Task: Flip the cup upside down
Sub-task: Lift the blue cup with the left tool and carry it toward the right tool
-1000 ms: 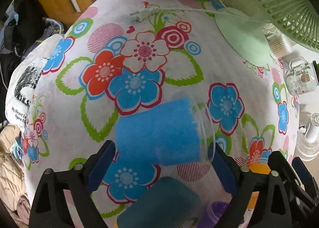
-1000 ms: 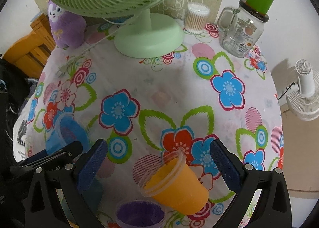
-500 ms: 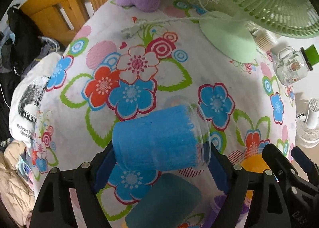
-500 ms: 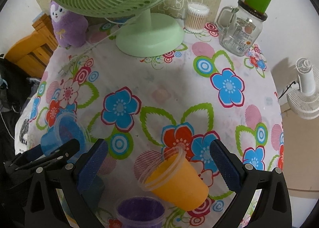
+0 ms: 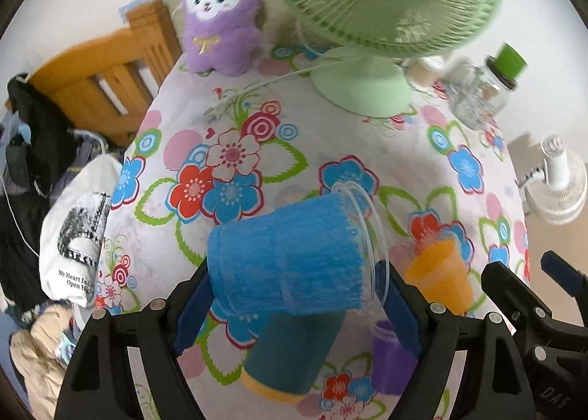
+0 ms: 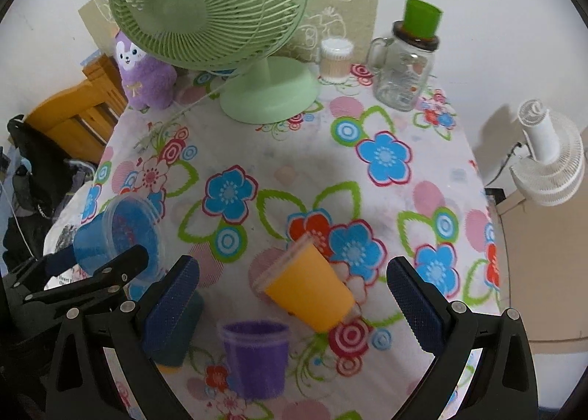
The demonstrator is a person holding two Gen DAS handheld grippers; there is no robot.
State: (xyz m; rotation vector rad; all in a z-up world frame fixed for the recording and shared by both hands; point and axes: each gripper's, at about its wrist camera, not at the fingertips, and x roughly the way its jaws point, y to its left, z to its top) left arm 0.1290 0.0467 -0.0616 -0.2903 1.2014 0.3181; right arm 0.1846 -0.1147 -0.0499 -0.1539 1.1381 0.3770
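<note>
Blue cup (image 5: 290, 265) now higher, sideways between left jaws.

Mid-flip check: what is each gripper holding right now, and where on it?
The left gripper clamps the blue plastic cup by its side walls, cup lying sideways. The right gripper holds nothing, open around the orange cup.

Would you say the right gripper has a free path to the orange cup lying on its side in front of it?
Probably yes. The right gripper is open, and the orange cup lies between its fingers with nothing over it. The purple cup stands close beside it, so a little care is needed there.
</note>
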